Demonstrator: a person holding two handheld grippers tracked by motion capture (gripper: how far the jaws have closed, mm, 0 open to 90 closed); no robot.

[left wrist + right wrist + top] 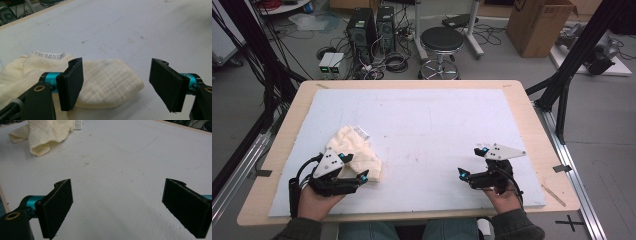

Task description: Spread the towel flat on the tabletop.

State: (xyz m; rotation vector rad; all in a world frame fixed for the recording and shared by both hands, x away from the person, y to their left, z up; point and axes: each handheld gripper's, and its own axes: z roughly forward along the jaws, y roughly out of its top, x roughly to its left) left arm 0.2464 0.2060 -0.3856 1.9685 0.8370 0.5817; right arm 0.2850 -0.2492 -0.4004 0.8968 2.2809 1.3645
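A cream waffle-weave cloth (354,151) lies bunched at the front left of the white mat (427,125), its white care label at the far end. My left gripper (354,167) is open right at the cloth's near edge. In the left gripper view the cloth (105,80) spreads behind the left jaw, and nothing sits between the jaws of the left gripper (120,86). My right gripper (472,162) stands open over bare mat at the front right. The right gripper view shows the right gripper (117,208) open and the cloth (45,133) far off at upper left.
The mat covers most of a wooden table (532,115). On the floor beyond the table are a black stool (441,42), computer towers (362,30), cables and a cardboard box (539,22). Black frame struts (572,65) rise at the right.
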